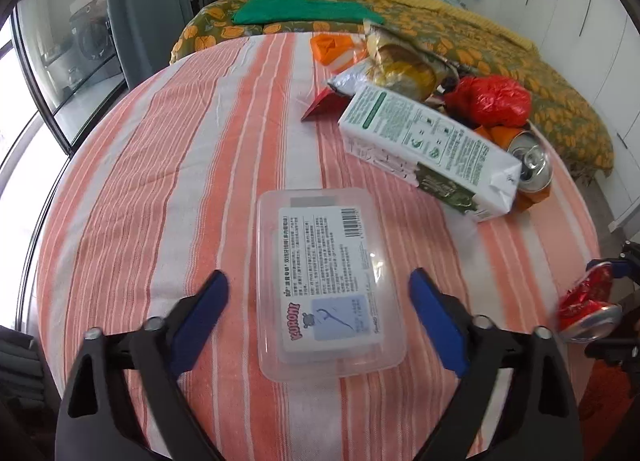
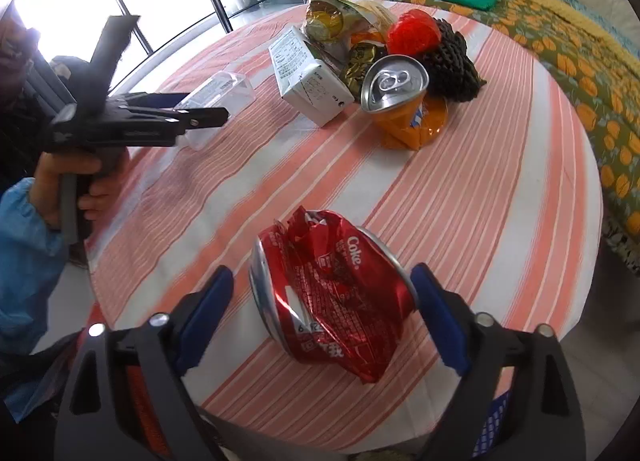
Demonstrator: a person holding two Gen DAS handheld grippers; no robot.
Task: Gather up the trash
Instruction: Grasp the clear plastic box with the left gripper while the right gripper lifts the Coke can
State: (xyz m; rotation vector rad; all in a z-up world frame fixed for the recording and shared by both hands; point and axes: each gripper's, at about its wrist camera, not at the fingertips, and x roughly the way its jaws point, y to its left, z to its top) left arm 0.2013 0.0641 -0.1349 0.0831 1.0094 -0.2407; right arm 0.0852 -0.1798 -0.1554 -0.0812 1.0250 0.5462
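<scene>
A clear plastic floss-pick box (image 1: 328, 281) lies on the striped tablecloth (image 1: 160, 181), between the open fingers of my left gripper (image 1: 318, 293); the fingers stand apart from its sides. A crushed red Coke can (image 2: 328, 297) lies between the open fingers of my right gripper (image 2: 322, 293), its right end against the right pad (image 2: 434, 309), the left pad apart. The can also shows in the left wrist view (image 1: 588, 309). The left gripper (image 2: 200, 117) and the box (image 2: 216, 97) show in the right wrist view.
A trash pile sits further back: a white carton (image 1: 428, 149), a crushed orange can (image 2: 400, 101), a red plastic bag (image 1: 492, 101), snack wrappers (image 1: 396, 61), black foam netting (image 2: 448, 57). A bed with a floral cover (image 1: 520, 61) stands beyond the round table.
</scene>
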